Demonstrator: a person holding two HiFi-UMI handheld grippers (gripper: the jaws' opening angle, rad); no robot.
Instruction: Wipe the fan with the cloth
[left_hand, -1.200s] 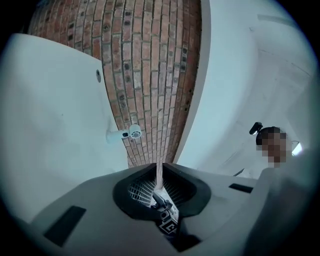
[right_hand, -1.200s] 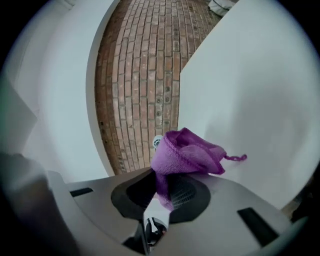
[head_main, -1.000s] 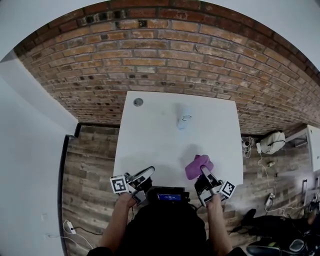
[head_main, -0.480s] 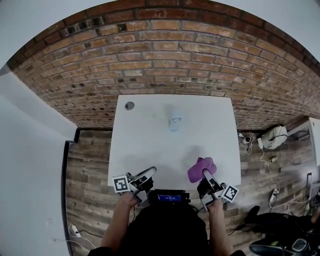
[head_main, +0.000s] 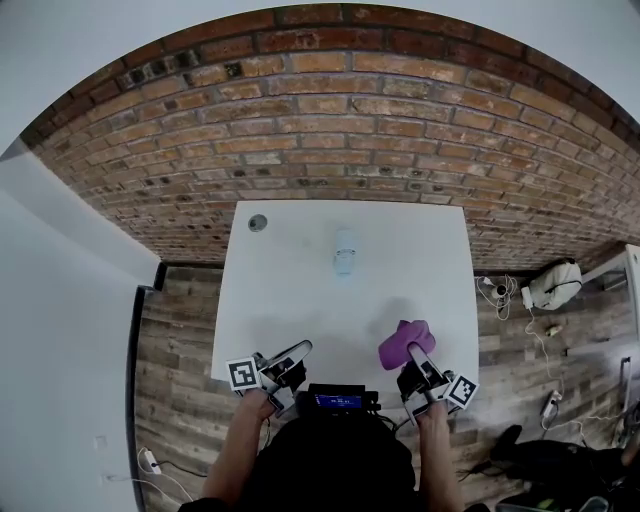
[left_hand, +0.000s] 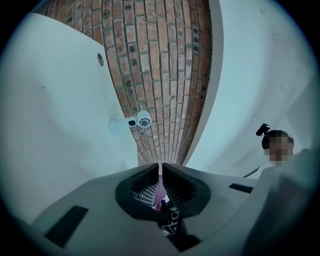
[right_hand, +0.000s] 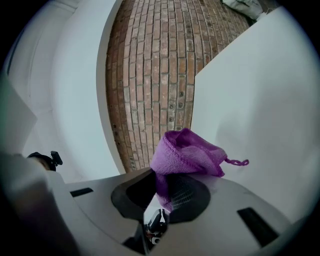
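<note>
A small white fan (head_main: 344, 250) stands in the middle of the white table (head_main: 290, 290); the left gripper view shows the fan (left_hand: 137, 121) far ahead. My right gripper (head_main: 411, 348) is over the table's near right part, shut on a bunched purple cloth (head_main: 402, 336). In the right gripper view the cloth (right_hand: 187, 157) bulges out past the gripper (right_hand: 162, 172), a thin loop hanging to its right. My left gripper (head_main: 302, 348) hovers at the near edge, well short of the fan. Its jaws are shut in the left gripper view (left_hand: 159, 167), with only a thin pinkish line at the seam.
A small round grey disc (head_main: 258, 222) lies at the table's far left corner. A brick surface (head_main: 330, 130) lies beyond the table and wooden planks (head_main: 175, 330) to its left. A white bag (head_main: 553, 280) and cables lie on the right. A person (left_hand: 276, 146) is at the left gripper view's right edge.
The head view has shifted: the table and fan now sit further left and a little lower in the picture. Both grippers stay by the near edge, the right still holding the cloth.
</note>
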